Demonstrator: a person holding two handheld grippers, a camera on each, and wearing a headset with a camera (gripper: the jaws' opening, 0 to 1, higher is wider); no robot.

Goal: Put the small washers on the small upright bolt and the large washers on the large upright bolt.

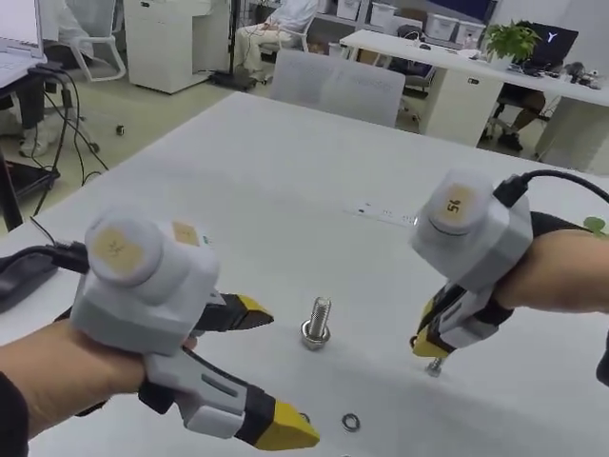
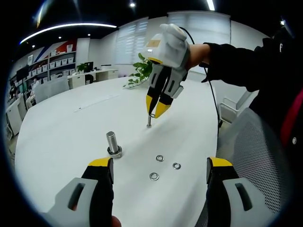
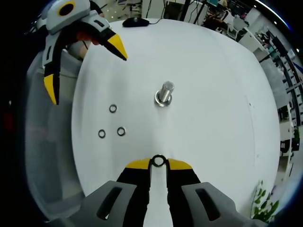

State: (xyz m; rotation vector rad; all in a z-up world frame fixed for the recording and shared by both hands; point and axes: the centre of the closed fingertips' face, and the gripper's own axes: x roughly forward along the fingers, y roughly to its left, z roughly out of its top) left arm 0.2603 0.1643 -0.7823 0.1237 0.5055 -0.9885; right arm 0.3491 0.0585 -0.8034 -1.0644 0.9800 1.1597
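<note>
My right hand-held gripper (image 1: 425,348) pinched a small washer (image 3: 159,161) over the small upright bolt (image 1: 434,367), its vertical shank at six o'clock just below the tips.

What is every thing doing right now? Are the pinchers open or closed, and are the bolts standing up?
left gripper: open, holding nothing.
right gripper: shut on a small washer.
small washer: pinched between the right gripper's tips.
small upright bolt: standing, just under the right gripper.
large upright bolt: standing, nothing gripping it.
loose washers: three, lying flat on the table.
</note>
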